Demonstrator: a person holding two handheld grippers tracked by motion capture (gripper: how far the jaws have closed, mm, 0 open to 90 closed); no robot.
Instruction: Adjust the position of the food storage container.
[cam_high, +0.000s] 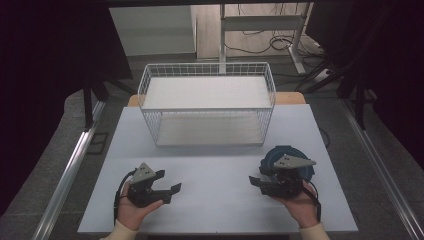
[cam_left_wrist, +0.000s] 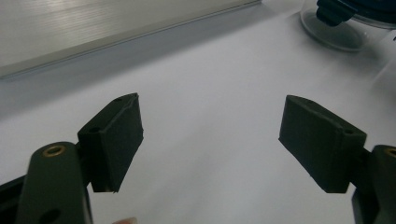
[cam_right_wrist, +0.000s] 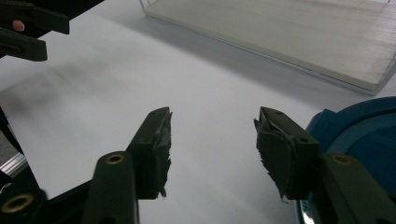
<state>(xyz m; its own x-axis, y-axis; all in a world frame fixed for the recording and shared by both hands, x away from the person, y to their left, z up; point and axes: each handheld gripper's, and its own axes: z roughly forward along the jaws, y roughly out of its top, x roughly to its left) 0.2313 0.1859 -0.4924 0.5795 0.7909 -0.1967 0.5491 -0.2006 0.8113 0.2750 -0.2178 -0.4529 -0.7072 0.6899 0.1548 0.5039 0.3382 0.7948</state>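
- The blue-lidded round container (cam_high: 280, 159) stands on the white table (cam_high: 215, 200) at its right side, in front of the wire basket's right corner; in the left gripper view its clear wall and blue lid (cam_left_wrist: 348, 25) show at the top right.
- The right gripper (cam_high: 256, 182) sits just in front of the container, its body partly over it in the high view. In the right gripper view its jaws stand part-way apart with bare tabletop between them — nothing pinched — and the blue lid (cam_right_wrist: 359, 135) lies just beside the right-hand jaw.
- The left gripper (cam_high: 169, 192) rests at the table's left front, well apart from the container. Its jaws are spread wide over bare table, gripping nothing.
- The white wire basket (cam_high: 207, 102) stands at the table's far middle, with a pale board inside.
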